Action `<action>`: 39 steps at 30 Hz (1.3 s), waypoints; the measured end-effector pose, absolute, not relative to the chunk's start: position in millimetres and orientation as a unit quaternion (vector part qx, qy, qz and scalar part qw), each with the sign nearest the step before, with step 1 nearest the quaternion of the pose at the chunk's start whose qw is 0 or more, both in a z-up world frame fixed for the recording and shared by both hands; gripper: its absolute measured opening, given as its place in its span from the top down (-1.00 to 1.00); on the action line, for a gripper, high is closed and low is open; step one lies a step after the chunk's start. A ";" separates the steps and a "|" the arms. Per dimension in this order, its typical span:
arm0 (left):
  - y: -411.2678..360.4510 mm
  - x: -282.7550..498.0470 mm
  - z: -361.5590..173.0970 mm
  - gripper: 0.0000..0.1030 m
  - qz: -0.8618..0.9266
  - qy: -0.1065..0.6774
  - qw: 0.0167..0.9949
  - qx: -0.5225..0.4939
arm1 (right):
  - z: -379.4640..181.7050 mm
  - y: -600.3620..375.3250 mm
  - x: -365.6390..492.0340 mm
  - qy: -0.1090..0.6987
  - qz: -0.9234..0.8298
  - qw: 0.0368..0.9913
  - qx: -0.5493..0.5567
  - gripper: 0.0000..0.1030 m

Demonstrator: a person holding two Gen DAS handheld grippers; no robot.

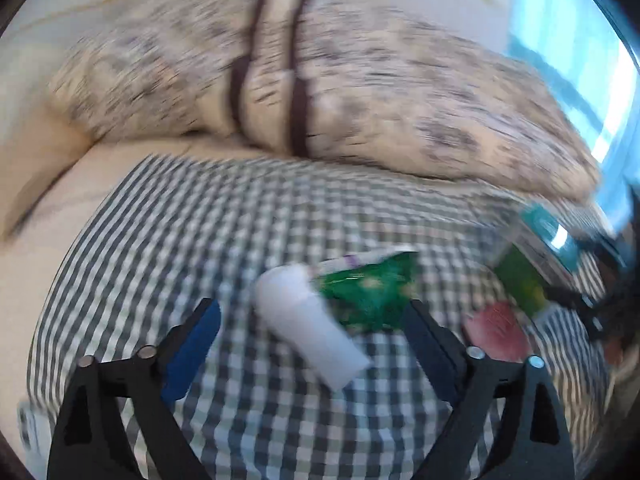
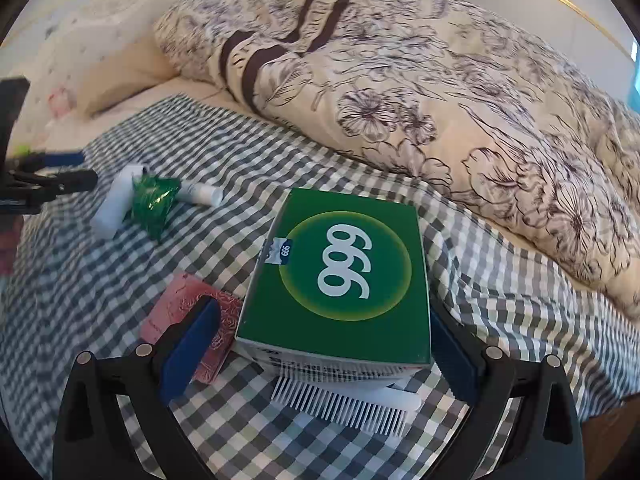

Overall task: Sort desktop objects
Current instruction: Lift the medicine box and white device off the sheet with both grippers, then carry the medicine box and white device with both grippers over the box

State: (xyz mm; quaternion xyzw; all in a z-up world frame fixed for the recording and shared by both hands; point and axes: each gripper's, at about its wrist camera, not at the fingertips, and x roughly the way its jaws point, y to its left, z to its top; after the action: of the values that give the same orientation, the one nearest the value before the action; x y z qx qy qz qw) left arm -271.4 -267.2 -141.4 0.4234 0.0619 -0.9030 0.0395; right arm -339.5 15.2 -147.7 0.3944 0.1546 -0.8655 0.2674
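The green box point(image 2: 340, 276), printed with "999" in white, is lying flat on the checked cloth point(image 2: 120, 264), its near edge resting on a white comb point(image 2: 344, 404) whose teeth are pointing toward the camera. The right gripper point(image 2: 320, 344) is standing around the box's near end, jaws spread wide — the right blue pad appears to be touching the box's side, the left pad is standing clear of it. A red patterned packet point(image 2: 188, 308) is lying just beside the box on its left, partly behind the left pad.

Farther left on the cloth, a white bottle point(image 1: 308, 328) is lying on its side, touching a crumpled green foil packet point(image 1: 368, 292); a white tube point(image 2: 200, 194) is sticking out from behind the foil. The left gripper point(image 1: 316, 332) is hovering over the bottle with its jaws wide open and nothing between the pads gripped — the bottle is sitting in the gap, apart from both fingers. That view is blurring heavily, so finer detail cannot be read.

A floral quilt point(image 2: 440, 92) with two dark stripes is lying bunched beyond the cloth.
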 end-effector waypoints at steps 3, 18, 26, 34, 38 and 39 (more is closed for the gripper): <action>-271.1 -291.2 -167.5 -0.85 -0.870 0.092 0.089 0.476 | -148.8 19.7 -345.3 0.120 -0.872 0.252 0.402 -0.92; -253.5 -276.7 -185.4 0.38 -0.868 0.114 0.087 0.475 | -161.4 13.0 -344.3 0.067 -0.869 0.199 0.447 -0.45; -223.3 -204.7 -140.9 0.38 -0.891 0.092 0.113 0.431 | -113.4 50.7 -274.4 0.026 -0.888 0.197 0.416 -0.45; -142.2 -158.0 -76.8 0.38 -0.917 0.064 0.034 0.393 | -97.3 83.5 -199.9 -0.004 -0.886 0.171 0.431 -0.45; -104.2 -135.7 -59.0 0.38 -0.920 0.045 0.013 0.389 | -76.6 113.3 -161.0 -0.019 -0.894 0.161 0.417 -0.46; -94.3 -130.9 -55.4 0.38 -0.921 0.040 0.006 0.387 | -70.1 122.9 -153.5 -0.023 -0.896 0.157 0.414 -0.46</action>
State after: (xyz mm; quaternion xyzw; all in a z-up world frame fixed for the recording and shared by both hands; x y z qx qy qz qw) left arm -130.9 -94.3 -55.4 0.3867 0.0400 -0.9213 0.0059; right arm -153.5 122.9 -70.1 0.4139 -0.0229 -0.8964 0.1567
